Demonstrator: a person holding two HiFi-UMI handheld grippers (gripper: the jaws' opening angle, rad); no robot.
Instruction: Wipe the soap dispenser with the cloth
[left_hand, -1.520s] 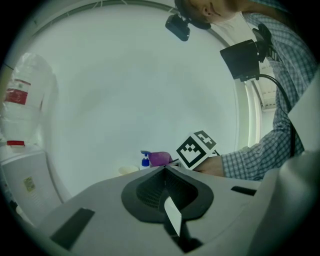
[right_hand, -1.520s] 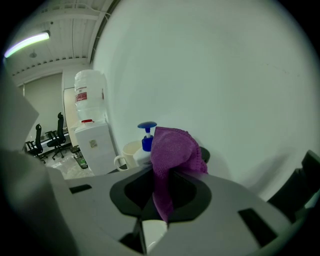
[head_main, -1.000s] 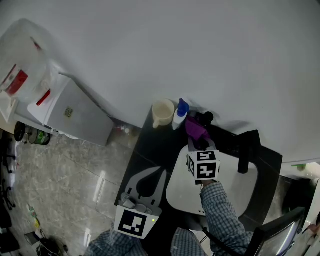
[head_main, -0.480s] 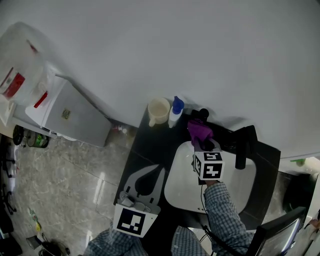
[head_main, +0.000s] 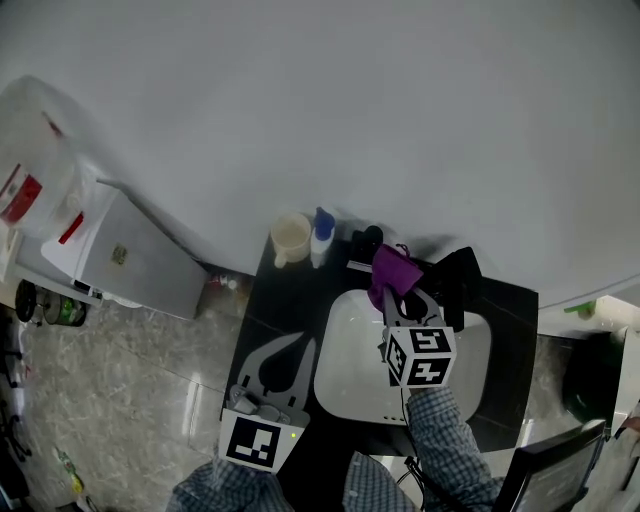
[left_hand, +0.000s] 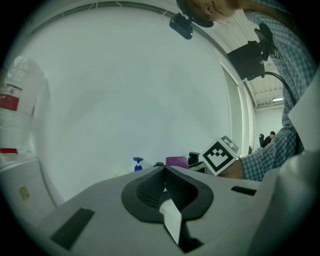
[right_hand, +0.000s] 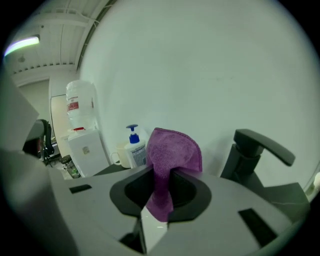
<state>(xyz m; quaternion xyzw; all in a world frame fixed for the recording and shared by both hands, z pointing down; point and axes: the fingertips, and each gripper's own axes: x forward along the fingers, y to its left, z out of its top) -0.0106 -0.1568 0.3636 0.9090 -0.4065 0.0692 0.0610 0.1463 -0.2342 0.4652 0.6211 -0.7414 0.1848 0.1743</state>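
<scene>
The soap dispenser (head_main: 320, 238), a white bottle with a blue pump, stands at the back left of the black counter; it also shows as the dispenser (right_hand: 133, 148) in the right gripper view and the dispenser (left_hand: 138, 164) in the left gripper view. My right gripper (head_main: 387, 296) is shut on a purple cloth (head_main: 394, 268), held over the back rim of the sink, to the right of the dispenser and apart from it. The cloth (right_hand: 172, 154) sticks up from the jaws. My left gripper (head_main: 287, 352) is shut and holds nothing, low over the counter's front left.
A cream cup (head_main: 291, 238) stands left of the dispenser. The white sink (head_main: 352, 375) fills the counter's middle, with a black faucet (head_main: 458, 283) behind the cloth. A water cooler (head_main: 110, 255) with a bottle stands on the floor at left. A white wall backs the counter.
My right gripper has carried the cloth to the right, away from the soap dispenser and closer to the faucet. The head view has shifted. The left gripper has hardly moved.
</scene>
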